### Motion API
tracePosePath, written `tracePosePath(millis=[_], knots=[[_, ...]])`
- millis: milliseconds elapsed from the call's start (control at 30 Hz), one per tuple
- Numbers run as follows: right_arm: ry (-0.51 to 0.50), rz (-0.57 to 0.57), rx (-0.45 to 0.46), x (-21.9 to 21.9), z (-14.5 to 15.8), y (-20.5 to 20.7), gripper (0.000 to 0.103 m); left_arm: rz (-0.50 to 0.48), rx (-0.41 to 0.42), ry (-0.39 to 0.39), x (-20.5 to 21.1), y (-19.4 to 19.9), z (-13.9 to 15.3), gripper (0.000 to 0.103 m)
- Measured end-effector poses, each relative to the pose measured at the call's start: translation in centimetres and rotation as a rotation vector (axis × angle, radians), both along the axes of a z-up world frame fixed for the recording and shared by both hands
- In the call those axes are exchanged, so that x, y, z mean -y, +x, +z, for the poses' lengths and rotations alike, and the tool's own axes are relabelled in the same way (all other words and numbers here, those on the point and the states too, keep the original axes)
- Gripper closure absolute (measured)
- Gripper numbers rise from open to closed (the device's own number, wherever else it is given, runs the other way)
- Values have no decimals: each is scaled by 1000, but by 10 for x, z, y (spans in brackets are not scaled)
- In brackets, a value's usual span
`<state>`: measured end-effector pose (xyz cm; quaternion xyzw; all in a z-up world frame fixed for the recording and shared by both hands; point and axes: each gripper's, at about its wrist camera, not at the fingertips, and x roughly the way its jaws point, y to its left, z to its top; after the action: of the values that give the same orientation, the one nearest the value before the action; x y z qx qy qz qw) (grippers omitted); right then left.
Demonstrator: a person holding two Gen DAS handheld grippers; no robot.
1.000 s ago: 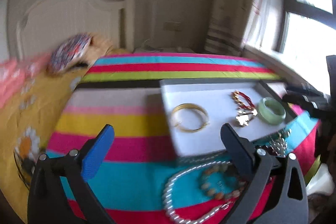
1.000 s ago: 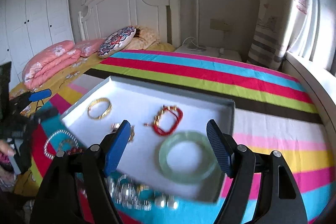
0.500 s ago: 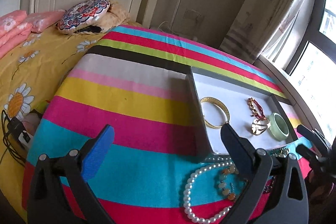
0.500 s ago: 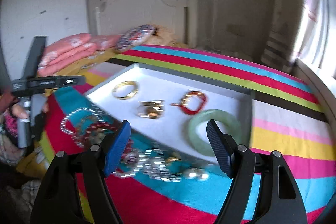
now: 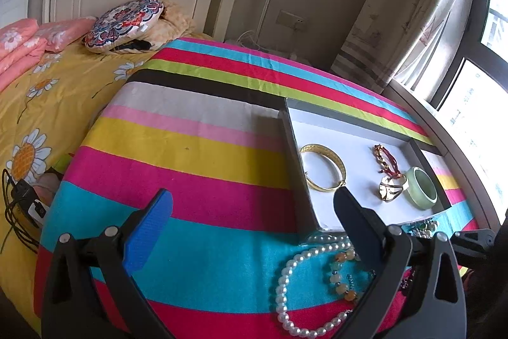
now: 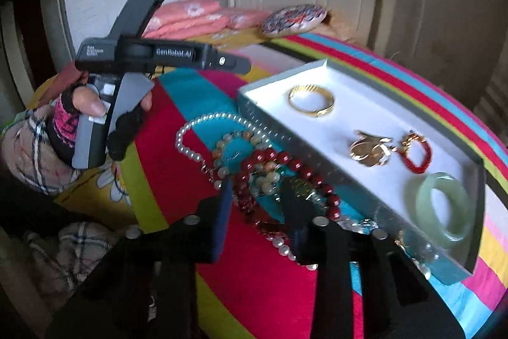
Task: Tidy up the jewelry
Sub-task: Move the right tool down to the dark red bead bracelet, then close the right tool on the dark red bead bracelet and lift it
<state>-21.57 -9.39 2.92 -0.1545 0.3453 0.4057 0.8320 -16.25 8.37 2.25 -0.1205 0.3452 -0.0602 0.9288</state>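
My left gripper is open over the striped bedspread, with nothing between its blue pads. The grey tray lies to its right and holds a gold bangle, a red cord bracelet, a gold brooch and a jade bangle. A pearl necklace and a pale bead bracelet lie loose in front of the tray. My right gripper hangs over the loose pile. Its jaws are closing with a dark red bead bracelet between them, and the pads do not visibly press on it.
The tray's near wall runs just behind the bead pile. A person's gloved hand holds the other gripper at the left. Pink pillows and a patterned cushion lie by the headboard. A charger and cables sit on the yellow quilt.
The right gripper swung left and down, from over the tray to over the loose beads, and its jaws narrowed. The left gripper shifted early, then held still.
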Motion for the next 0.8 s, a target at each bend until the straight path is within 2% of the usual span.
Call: tracePosePath(millis=[200,533,567,600,667,800], knots=[[-44,55,-33,-8,-6,0,81,0,-1,-2,2,1,0,3],[-105,84,-41,-22,-13,8,81,1,-2,-2,2,1,0,3],[-104,84,-29,-22,-13,6,87,1,-1,-3,2,0,0,3],[-99,85,-24,-22,-11,8,91,1,-1,-2,2,1,0,3],[-68,74,3,-17,-7,4,91,1,-3,-1,2,1,0,3],[108,20,-40,8,13,13,91,1,-4,-1,4,2,0,3]])
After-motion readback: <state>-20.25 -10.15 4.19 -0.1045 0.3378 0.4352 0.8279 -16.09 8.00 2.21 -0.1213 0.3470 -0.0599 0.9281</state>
